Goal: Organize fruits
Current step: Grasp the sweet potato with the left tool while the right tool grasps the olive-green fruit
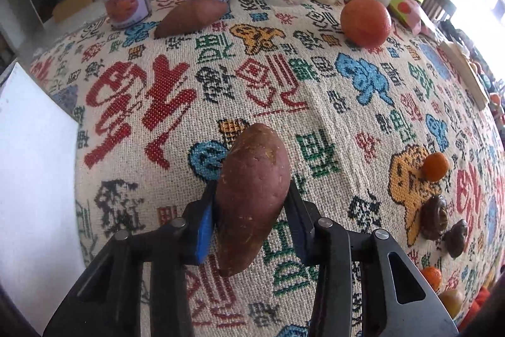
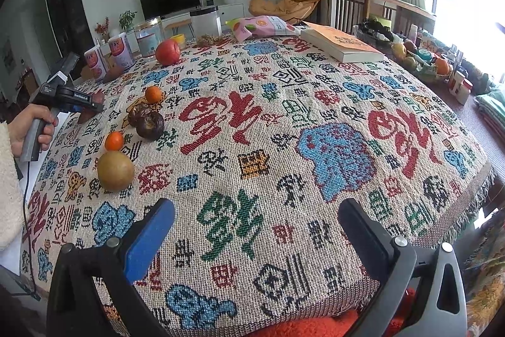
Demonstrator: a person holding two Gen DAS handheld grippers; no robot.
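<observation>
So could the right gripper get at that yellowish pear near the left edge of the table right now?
Probably yes. The right gripper is open and holds nothing, and only bare tablecloth lies between it and the pear. A small orange sits close behind the pear, so approach from the front.

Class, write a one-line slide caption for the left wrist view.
Left gripper clamps a sweet potato above the patterned tablecloth.

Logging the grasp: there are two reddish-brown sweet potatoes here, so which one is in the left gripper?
The near reddish-brown sweet potato, clamped in the left gripper; the other sweet potato lies on the cloth by the cans.
</observation>
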